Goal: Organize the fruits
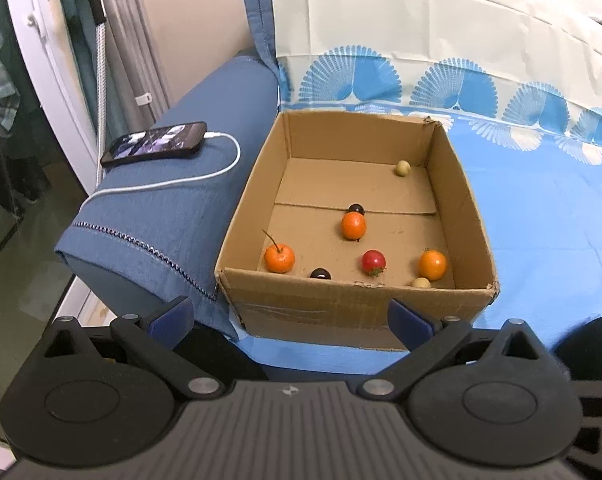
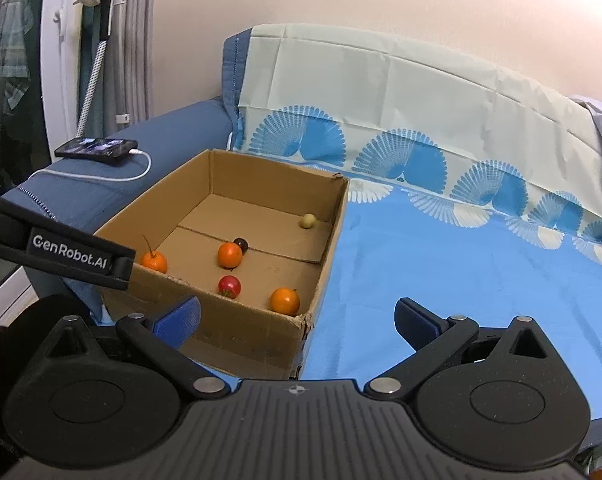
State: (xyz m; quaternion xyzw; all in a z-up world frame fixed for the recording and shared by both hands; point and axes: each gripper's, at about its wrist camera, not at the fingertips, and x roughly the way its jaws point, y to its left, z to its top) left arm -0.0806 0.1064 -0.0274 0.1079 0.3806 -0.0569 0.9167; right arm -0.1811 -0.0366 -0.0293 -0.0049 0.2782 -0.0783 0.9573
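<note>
jaws: both wide, empty | left gripper (image 1: 291, 316) and right gripper (image 2: 297, 318) hover short of cardboard box (image 1: 353, 304) on the bed | small fruits loose on box floor, e.g. red fruit (image 1: 373, 261) | likely light, smooth, roll-prone; pinch across the middle, gently

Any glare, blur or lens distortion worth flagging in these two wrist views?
Left wrist: sharp, evenly lit, soft shadows inside the cardboard box; fisheye bends the door frame. Right wrist: equally sharp, wall looks washed out, dark vignette at the corners; the phone screen shows mild reflection.
</note>
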